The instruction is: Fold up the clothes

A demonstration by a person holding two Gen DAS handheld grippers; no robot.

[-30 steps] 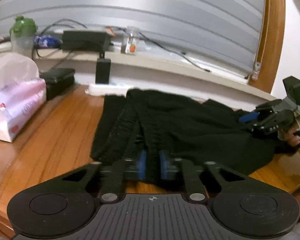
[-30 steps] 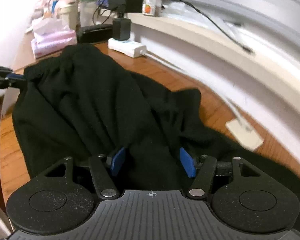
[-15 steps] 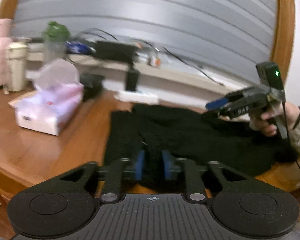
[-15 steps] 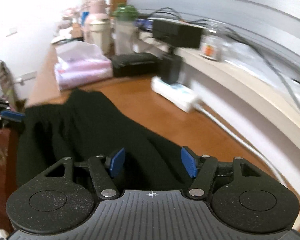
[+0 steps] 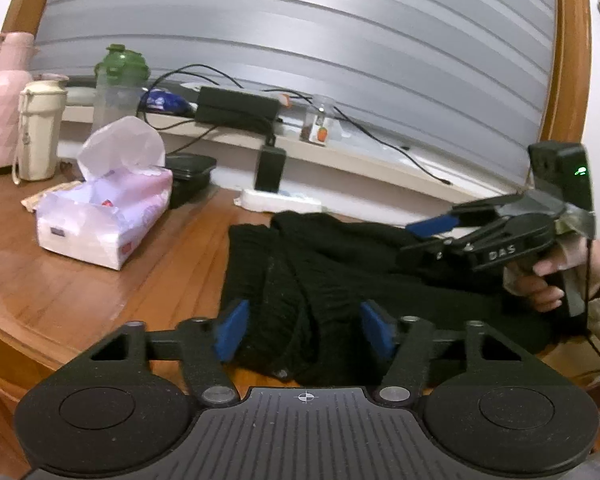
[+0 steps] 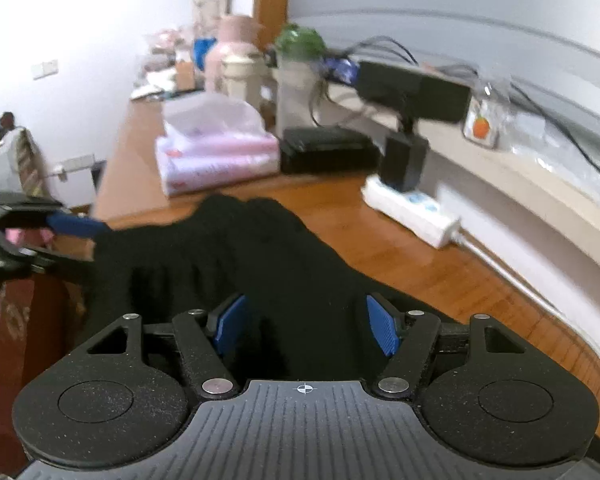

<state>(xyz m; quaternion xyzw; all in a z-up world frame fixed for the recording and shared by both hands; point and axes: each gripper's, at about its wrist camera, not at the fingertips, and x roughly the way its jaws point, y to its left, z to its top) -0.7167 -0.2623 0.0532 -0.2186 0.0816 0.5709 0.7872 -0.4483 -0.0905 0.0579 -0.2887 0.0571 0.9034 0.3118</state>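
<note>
A black knit garment [image 5: 320, 264] lies bunched in folds on the wooden table [image 5: 60, 288]. My left gripper [image 5: 304, 326] is at its near edge, jaws opening; a ridge of the knit sits between the blue pads, which do not press it. My right gripper [image 5: 424, 236], held by a hand on the right, hovers open just above the garment's far right part. In the right wrist view the garment [image 6: 240, 248] spreads under and ahead of the open right gripper [image 6: 306, 324]. The left gripper [image 6: 72, 242] shows at the left edge there.
A pink tissue pack [image 5: 104, 216] lies left of the garment, with a black box [image 5: 188, 176] behind it. A white power strip [image 5: 280, 200] runs along the wall under a shelf of cables. Bottles [image 5: 40, 132] stand at far left. The table's rounded edge curves close at front left.
The left jaws went from pinching the knit to standing apart around it. The right gripper lifted off the garment and swung round towards the left end of the table.
</note>
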